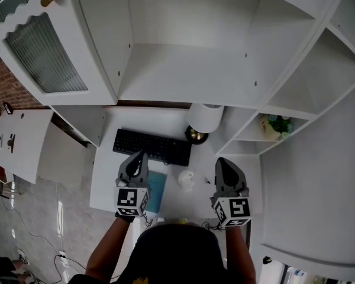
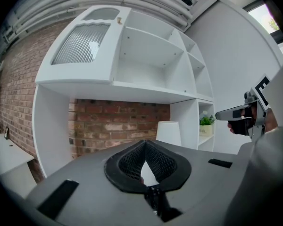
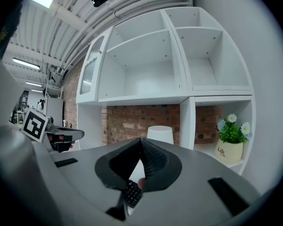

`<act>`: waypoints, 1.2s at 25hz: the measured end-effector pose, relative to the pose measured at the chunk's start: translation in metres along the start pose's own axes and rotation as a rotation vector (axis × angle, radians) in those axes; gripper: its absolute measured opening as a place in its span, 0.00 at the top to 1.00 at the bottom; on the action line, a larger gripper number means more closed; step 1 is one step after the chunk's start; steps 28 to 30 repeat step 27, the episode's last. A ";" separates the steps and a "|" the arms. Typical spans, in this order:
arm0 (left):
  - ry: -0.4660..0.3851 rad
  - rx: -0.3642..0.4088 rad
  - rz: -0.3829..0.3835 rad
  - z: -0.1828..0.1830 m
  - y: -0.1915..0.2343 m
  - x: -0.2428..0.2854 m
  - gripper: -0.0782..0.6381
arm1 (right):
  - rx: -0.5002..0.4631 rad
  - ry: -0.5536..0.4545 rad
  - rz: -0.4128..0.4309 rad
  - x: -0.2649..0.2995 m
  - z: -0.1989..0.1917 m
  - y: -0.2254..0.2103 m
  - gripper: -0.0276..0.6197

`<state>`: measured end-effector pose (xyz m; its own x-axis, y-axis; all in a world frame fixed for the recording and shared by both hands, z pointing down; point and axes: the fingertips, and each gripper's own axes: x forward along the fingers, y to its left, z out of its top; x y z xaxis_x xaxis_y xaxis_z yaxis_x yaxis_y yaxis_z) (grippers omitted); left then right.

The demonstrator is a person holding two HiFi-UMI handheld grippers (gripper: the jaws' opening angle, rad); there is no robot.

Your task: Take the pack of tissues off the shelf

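Tissue pack: not seen on any compartment of shelf unit (image 1: 183, 70); shelves bare exc. flower pot (image 1: 276, 126). Probable candidate is blue flat packet (image 1: 156, 188) on desk (image 1: 106, 179), just on near side of keyboard (image 1: 152, 146), beside left gripper (image 1: 143, 154); ID not certain. Its jaws are closed tip to tip, nothing between. Same for right gripper (image 1: 220, 160), to right of keyboard: clenched, empty. Assessment: pack likely light, soft, slick wrap, crushes easily. Recommend pinch across narrow sides, moderate squeeze.

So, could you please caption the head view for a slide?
Both shut, the left gripper and right gripper hover over a white desk with a keyboard, beneath shelves.
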<state>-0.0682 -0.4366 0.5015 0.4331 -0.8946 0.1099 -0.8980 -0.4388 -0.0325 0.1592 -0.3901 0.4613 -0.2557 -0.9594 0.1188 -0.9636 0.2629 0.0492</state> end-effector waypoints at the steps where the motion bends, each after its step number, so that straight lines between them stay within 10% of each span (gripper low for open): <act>1: -0.003 0.003 -0.003 0.001 -0.001 -0.001 0.87 | -0.001 -0.004 0.000 0.000 0.001 0.000 0.95; 30: 0.014 0.050 -0.057 -0.010 -0.039 -0.037 0.87 | -0.030 -0.016 0.050 -0.022 -0.002 0.009 0.95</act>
